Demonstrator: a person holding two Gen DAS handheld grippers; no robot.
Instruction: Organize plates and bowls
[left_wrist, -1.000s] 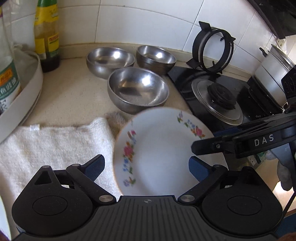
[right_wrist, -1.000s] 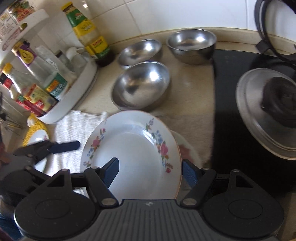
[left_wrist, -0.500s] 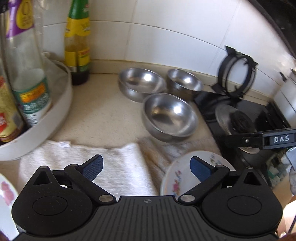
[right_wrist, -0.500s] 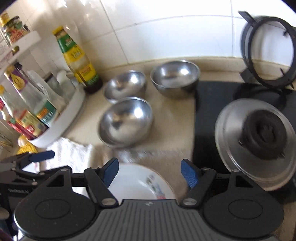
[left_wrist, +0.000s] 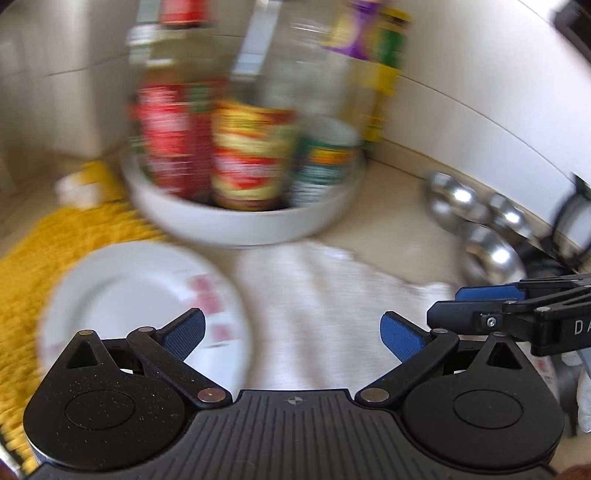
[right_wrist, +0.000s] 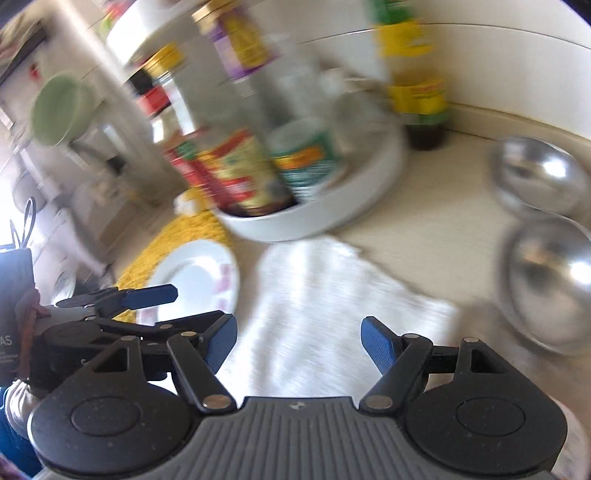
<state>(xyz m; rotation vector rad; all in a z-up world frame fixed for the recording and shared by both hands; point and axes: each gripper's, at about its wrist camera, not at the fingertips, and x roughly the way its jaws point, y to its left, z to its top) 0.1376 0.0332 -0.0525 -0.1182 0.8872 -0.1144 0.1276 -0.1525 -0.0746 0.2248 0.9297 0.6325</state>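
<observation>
Both views are motion-blurred. A white floral plate (left_wrist: 133, 295) lies on a yellow mat (left_wrist: 40, 266) at the lower left of the left wrist view; the same plate (right_wrist: 195, 277) shows left of centre in the right wrist view. My left gripper (left_wrist: 291, 332) is open and empty, its left finger over the plate's right edge. My right gripper (right_wrist: 299, 341) is open and empty above the white towel (right_wrist: 332, 314). Steel bowls (right_wrist: 550, 284) stand at the right; in the left wrist view the bowls (left_wrist: 487, 251) are at the far right.
A round white tray (left_wrist: 243, 225) holding several sauce bottles and jars stands behind the plate and towel. The white towel (left_wrist: 325, 306) lies between plate and bowls. A dark sauce bottle (right_wrist: 417, 74) stands by the tiled wall. A green bowl (right_wrist: 59, 110) hangs at upper left.
Both grippers swung left, away from the stove and the floral plate there, toward the bottle tray. A second plate on the yellow mat has come into view. Both stay open.
</observation>
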